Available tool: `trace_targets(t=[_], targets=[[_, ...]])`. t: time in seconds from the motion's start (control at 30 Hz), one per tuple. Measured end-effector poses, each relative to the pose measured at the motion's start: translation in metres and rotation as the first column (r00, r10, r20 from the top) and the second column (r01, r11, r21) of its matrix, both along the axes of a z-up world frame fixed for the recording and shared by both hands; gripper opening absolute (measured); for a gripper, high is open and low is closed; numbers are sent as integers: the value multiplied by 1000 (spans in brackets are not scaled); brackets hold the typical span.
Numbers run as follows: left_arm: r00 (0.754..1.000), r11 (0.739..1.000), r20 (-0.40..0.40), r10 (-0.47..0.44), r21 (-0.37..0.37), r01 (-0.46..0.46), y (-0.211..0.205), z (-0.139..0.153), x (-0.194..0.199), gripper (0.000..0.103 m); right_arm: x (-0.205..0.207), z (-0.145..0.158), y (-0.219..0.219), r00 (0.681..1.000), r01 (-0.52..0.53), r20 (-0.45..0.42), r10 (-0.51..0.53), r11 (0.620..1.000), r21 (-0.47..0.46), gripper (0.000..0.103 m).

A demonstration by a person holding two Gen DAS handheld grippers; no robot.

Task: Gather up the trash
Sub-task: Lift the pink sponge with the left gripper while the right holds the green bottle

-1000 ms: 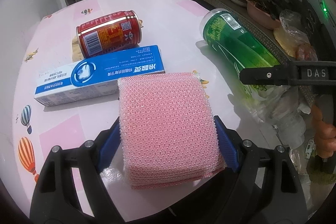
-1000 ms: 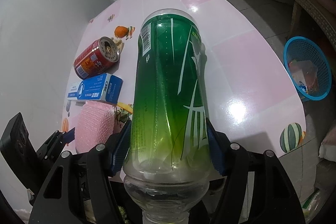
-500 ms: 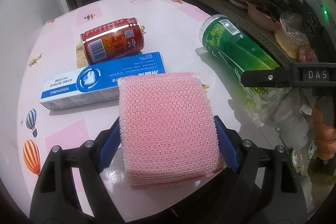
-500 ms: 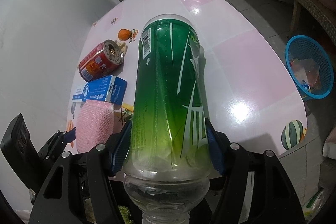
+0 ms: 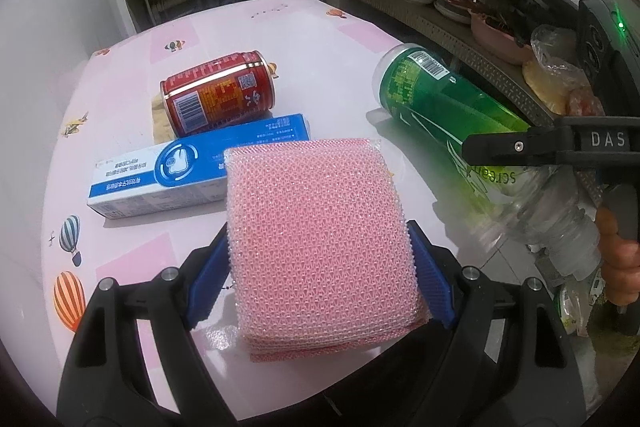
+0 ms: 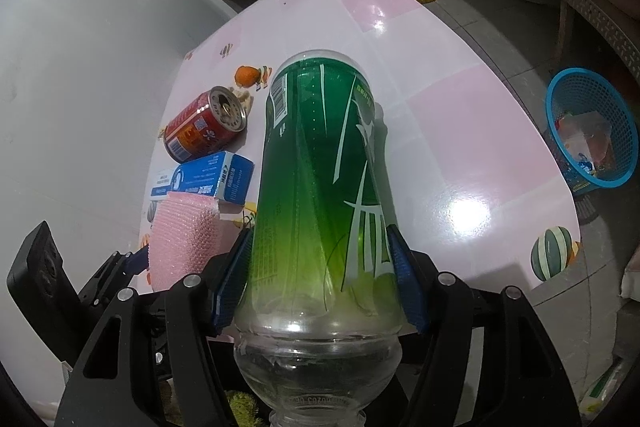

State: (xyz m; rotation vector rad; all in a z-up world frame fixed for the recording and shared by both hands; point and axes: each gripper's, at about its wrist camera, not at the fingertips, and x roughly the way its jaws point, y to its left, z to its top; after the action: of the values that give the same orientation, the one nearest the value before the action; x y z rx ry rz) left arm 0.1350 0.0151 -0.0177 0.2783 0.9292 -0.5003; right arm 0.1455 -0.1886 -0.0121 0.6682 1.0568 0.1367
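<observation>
Two pieces of trash are picked up, and two more lie on the pink table point(image 5: 328, 39). The left gripper point(image 5: 320, 267) pinches a square pink mesh scrubbing pad point(image 5: 320, 239) between its blue pads, one on each side edge. The pad sticks out forward over the table edge. The right gripper point(image 6: 320, 279) squeezes a big green plastic bottle point(image 6: 320, 187) near its clear neck end. The bottle's bottom points away, over the table.

Left to collect are a red metal drink can point(image 5: 218, 93) on its side and a long blue and white cardboard box point(image 5: 192, 167), close together, just past the pad. A blue plastic basket point(image 6: 592, 131) with scraps sits on the floor past the table's right side. That is probably where the trash goes.
</observation>
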Motion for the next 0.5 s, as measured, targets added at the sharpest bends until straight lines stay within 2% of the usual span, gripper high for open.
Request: trace_targets(t=[0.5], targets=[[999,999,26,-26,-28,27,-5,15,-8,79,-18,15,-12,998,39,47,-40,999,21,64]])
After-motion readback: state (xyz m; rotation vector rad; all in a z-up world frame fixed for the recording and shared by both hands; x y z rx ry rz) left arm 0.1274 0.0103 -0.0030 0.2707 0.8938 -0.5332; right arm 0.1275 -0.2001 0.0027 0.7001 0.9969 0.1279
